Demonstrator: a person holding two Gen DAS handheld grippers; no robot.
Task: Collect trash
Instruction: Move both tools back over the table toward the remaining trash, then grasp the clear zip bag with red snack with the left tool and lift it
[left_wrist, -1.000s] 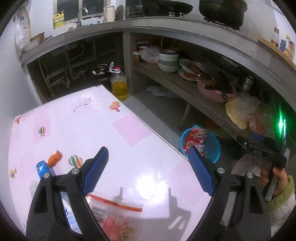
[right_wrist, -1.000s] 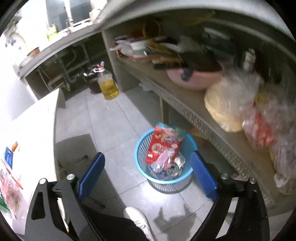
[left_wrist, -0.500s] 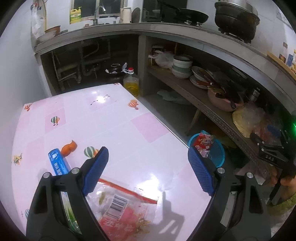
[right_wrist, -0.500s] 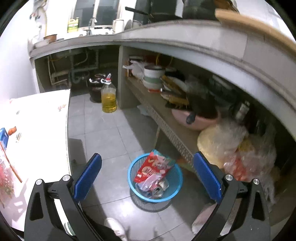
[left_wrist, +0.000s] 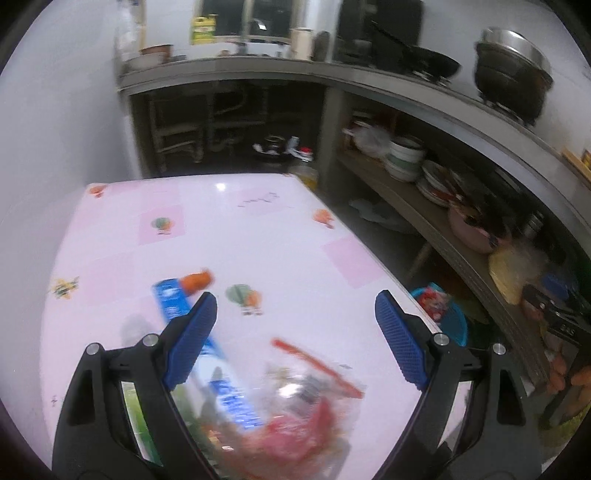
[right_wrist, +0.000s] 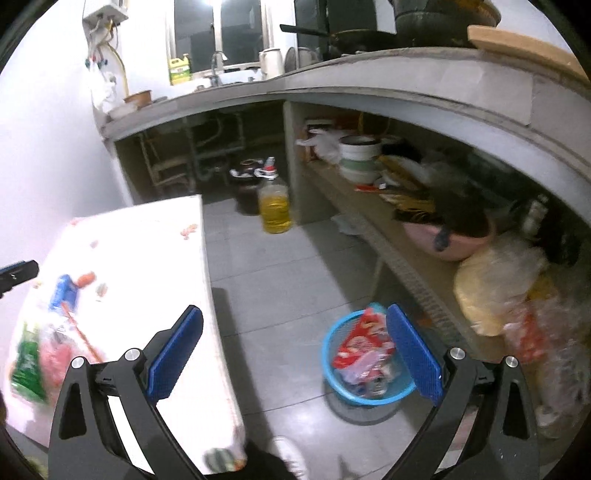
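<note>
The left gripper (left_wrist: 295, 317) hangs over the pink-and-white table (left_wrist: 258, 236), its jaws spread wide with nothing between them. Below it, at the near end of the table, lies the trash still to be gathered: a clear zip bag (left_wrist: 314, 398) with a red strip along its top and red and mixed scraps inside, a long blue wrapper (left_wrist: 173, 301) lying partly under the gripper's left finger, and, seen from the right wrist, a green packet (right_wrist: 27, 363) beside the bag. All three are blurred, so their print cannot be read. The right gripper (right_wrist: 293, 352) is held out over the grey tiled floor (right_wrist: 280, 266) off the table's edge, jaws likewise wide apart and empty. On the floor under the long shelf (right_wrist: 354, 206) stands one blue mesh basket (right_wrist: 332, 384), already holding a red snack bag (right_wrist: 360, 341), some crumpled wrappers and what looks like a can. Further back a large bottle of yellow oil (right_wrist: 274, 208) stands on the floor. The shelf is crowded with stacked bowls (right_wrist: 360, 160), a pink basin (right_wrist: 454, 245) and plastic bags. A shoe (right_wrist: 290, 456) shows at the bottom edge.
</note>
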